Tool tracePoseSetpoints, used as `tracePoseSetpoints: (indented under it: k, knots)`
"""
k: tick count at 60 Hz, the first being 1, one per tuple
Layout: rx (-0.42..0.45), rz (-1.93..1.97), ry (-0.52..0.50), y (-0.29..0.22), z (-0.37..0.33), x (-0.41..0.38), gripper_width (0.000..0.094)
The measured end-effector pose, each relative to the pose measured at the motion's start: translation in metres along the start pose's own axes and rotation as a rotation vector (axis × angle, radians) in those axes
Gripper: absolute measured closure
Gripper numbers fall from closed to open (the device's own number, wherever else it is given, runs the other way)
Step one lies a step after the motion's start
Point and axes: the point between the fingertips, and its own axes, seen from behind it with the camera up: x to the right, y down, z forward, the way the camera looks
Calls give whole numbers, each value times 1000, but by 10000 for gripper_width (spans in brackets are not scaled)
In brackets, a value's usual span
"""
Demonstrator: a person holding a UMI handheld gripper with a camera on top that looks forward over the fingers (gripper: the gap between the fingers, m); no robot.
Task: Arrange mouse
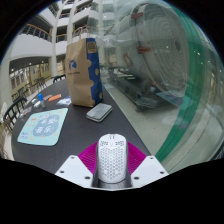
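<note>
My gripper [111, 166] holds a white mouse [111, 157], fingers [86, 160] closed narrowly against its sides, above the table [75, 125].

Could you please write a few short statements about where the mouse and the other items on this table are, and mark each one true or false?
1. The white perforated mouse sits between the fingers of the hand-held gripper. True.
2. A brown paper bag with blue print stands on the dark table beyond the mouse. True.
3. The small grey rectangular pouch lies on top of the light blue mat. False: it lies on the table beside the mat.
4. The paper bag lies flat on its side. False: it stands upright.
</note>
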Motion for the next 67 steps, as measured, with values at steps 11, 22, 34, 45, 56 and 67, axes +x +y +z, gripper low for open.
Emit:
tracePoseSetpoints:
  k: [11, 22, 34, 45, 56, 67]
  knots:
    - [182, -44, 10, -99, -47, -57, 588]
    - [272, -52, -139, -172, -41, -217, 589]
    - [43, -159, -231, -79, 51, -326, 586]
    - [-45, -132, -148, -42, 79, -320, 459]
    - [-54, -154, -235, -32, 51, -315, 113]
    - [-67, -150, -297, -1, -35, -268, 74]
